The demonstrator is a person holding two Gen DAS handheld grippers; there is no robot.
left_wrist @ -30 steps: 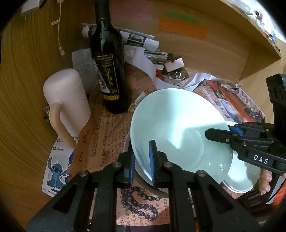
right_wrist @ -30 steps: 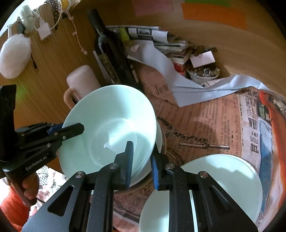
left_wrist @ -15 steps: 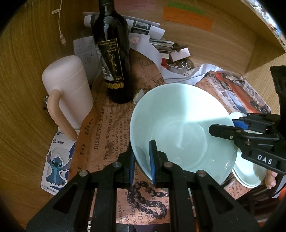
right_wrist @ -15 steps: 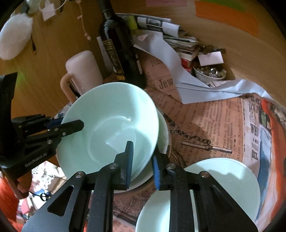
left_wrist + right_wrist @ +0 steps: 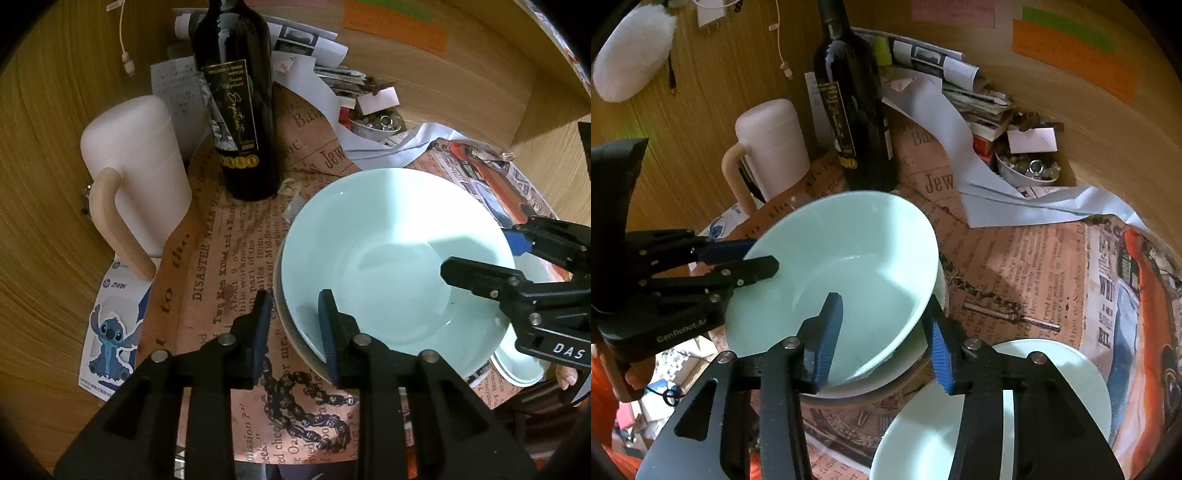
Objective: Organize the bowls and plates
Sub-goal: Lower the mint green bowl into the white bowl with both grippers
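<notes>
Two handheld grippers are reaching in from opposite sides of a pale green bowl (image 5: 391,254), which is sitting in the middle of a counter (image 5: 51,155) covered with printed newspaper-style sheets (image 5: 229,254). The bowl is resting on a stack of other dishes: a white plate rim and a brown rim are showing beneath it in the right wrist view.

The left gripper (image 5: 293,328) is straddling the near left rim of the bowl, one blue pad outside the wall and the other inside. Its jaws are opening, and a gap is showing between the pads and the rim, so it is not clamping the bowl.

The right gripper (image 5: 882,339) is straddling the opposite rim in the same way, one finger inside the bowl and one outside. Its jaws are also opening, standing clearly apart from the bowl wall, with the rim between them but not pressed.

A second pale plate (image 5: 997,413) is lying on the counter just beside the stack, under the right gripper.

Behind the bowl, a dark wine bottle (image 5: 236,107) is standing upright, and a cream mug with a long handle (image 5: 136,173) is standing to its left. Farther back, loose papers and a small dish of metal bits (image 5: 1027,170) are lying against the wooden wall.
</notes>
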